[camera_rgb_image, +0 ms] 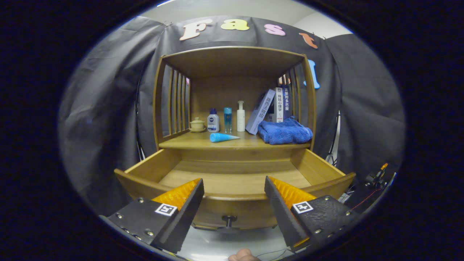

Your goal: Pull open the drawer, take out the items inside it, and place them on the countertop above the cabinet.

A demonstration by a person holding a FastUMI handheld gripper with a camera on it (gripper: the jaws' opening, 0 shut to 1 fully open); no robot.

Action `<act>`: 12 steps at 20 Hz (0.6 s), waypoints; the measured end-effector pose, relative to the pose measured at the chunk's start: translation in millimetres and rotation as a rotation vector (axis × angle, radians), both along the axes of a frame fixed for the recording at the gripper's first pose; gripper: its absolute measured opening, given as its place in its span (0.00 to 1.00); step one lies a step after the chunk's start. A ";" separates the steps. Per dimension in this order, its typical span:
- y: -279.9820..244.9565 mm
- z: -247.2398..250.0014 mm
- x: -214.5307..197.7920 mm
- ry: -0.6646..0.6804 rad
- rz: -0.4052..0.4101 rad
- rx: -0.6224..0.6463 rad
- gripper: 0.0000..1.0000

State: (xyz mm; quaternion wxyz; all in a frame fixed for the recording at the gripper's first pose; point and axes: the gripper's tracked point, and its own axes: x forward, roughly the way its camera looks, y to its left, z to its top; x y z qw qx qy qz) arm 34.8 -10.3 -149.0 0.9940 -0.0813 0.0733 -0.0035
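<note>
The wooden cabinet's drawer (152, 166) stands pulled out toward me, and the part of its floor that I see is bare wood. Its front panel with a small dark knob (229, 219) lies between and just below my fingers. On the countertop (181, 144) above it lie a blue cone-shaped tube (223, 137) and a folded blue towel (285, 131). My gripper (233, 190) is open, its fingertips level with the drawer's front rim, holding nothing.
At the back of the countertop stand a small lidded ceramic cup (197, 124), three bottles (227, 118) and several leaning books (270, 107). Slatted sides (177, 105) and a roof (232, 58) enclose the shelf space. Part of a hand (243, 255) shows below the fingers.
</note>
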 end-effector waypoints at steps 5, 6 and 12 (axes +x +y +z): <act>-1.1 -4.9 -3.9 -0.060 -0.007 -0.045 1.00; 3.8 -7.1 -9.4 -0.063 -0.014 -0.011 1.00; 9.6 -73.4 -6.4 0.065 -0.042 -0.016 1.00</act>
